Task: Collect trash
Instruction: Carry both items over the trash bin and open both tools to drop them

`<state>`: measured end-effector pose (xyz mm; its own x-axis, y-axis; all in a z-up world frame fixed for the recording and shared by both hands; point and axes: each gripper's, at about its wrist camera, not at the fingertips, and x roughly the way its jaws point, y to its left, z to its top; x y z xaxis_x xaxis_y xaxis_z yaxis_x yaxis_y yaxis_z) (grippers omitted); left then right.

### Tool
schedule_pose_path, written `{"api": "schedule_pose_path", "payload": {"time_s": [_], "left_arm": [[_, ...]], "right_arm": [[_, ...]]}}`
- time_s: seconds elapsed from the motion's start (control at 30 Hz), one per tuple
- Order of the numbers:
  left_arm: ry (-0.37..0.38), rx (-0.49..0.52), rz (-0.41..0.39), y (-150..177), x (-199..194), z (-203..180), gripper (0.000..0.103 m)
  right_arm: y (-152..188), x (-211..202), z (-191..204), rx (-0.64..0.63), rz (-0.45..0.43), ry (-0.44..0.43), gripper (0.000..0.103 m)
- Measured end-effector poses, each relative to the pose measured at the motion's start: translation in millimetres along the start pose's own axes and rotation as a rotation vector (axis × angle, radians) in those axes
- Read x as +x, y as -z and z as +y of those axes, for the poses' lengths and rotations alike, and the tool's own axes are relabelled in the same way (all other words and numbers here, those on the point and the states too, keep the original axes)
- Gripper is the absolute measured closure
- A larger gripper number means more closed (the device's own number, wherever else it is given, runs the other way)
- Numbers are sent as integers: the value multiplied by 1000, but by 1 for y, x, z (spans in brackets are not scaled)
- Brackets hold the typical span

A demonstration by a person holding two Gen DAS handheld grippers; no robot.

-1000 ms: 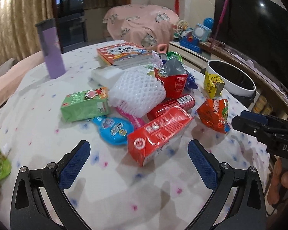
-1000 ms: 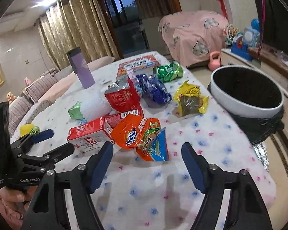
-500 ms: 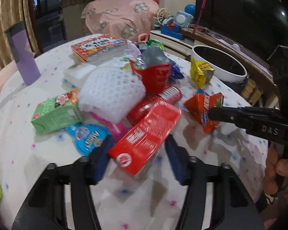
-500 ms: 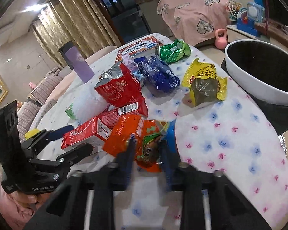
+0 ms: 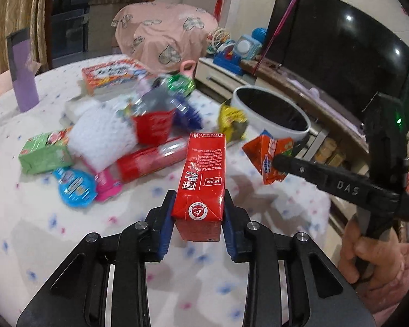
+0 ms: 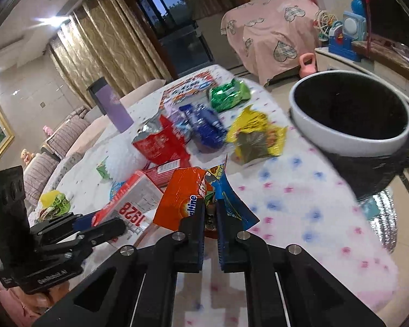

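My left gripper [image 5: 197, 212] is shut on a red drink carton [image 5: 201, 174] and holds it lifted above the table. My right gripper [image 6: 210, 212] is shut on an orange snack wrapper [image 6: 185, 201] and holds it above the table; the same wrapper shows in the left wrist view [image 5: 270, 155]. The white trash bin with a black liner [image 6: 349, 136] stands past the table's right edge, also in the left wrist view [image 5: 272, 111]. More trash lies on the table: a yellow wrapper [image 6: 253, 136], a blue wrapper [image 6: 207, 128], a green wrapper [image 6: 229, 95], a red bag [image 6: 158, 141].
A purple tumbler [image 5: 23, 73] and a picture book [image 5: 114, 76] stand at the table's far side. A white foam net [image 5: 101, 136], a green carton [image 5: 45, 154], a red tube [image 5: 152, 158] and a blue round lid [image 5: 75, 186] lie at left. A TV [image 5: 340, 54] is at the right.
Both grippers closed: the left on the red carton, the right on the orange wrapper. Both items have been lifted off the table and the views have swung toward the bin.
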<state>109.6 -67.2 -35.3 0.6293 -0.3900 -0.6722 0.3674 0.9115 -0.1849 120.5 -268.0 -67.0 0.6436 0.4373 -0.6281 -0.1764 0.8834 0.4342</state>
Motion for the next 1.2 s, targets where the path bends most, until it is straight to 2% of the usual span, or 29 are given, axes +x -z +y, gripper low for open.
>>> {"api": "schedule_pose_path", "payload": {"time_s": [0.3,0.7,1.2], "left_arm": [[54,23,-16,-32,22,-38,73],[45,85,-27,-77,61,-84,73],[36,112,26,-128,132,-116,73]], "right_arm": [[-23,-30,-45,49,-69,69,96],[-57,-40,-97,77,-123,123,96],[-103,-22,-157,95,-88,185,95]]}}
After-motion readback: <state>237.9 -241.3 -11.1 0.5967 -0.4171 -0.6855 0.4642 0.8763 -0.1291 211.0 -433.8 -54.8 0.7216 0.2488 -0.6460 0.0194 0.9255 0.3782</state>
